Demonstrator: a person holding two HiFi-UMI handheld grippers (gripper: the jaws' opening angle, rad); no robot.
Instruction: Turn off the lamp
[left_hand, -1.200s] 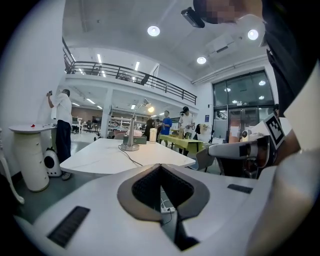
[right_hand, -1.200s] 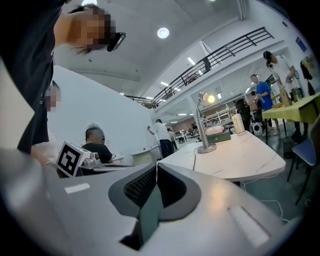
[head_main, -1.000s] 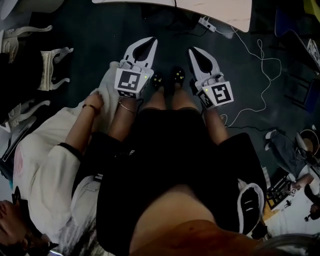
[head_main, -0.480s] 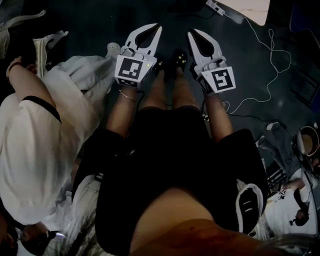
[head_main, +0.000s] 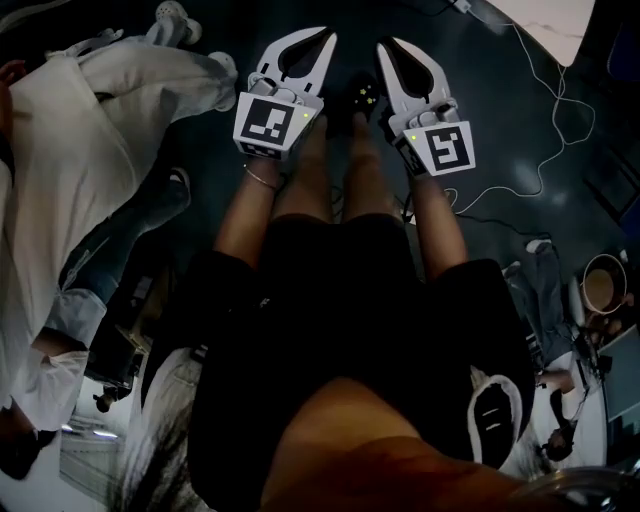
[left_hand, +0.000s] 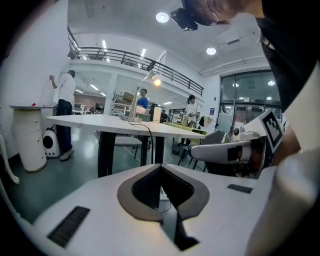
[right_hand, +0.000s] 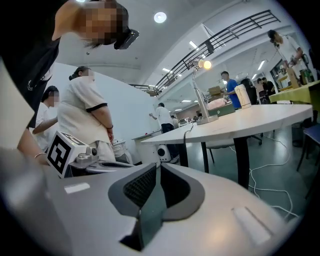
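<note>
The slim grey metal desk lamp (right_hand: 198, 95), its head lit (left_hand: 156, 80), stands on the long white bench (right_hand: 260, 117), well apart from both grippers and higher than them. Its long axis is upright: a thin stalk that bends over at the top. In the left gripper view it sits at upper centre, just left of the line of the jaws; in the right gripper view it sits to their upper right. The left gripper (left_hand: 160, 167) has its jaws pressed together on nothing, and so has the right gripper (right_hand: 156, 166). In the head view both hang low, side by side over the person's legs, so neither looks clearly nearer. Count: one lamp, one bench under it, two grippers
</note>
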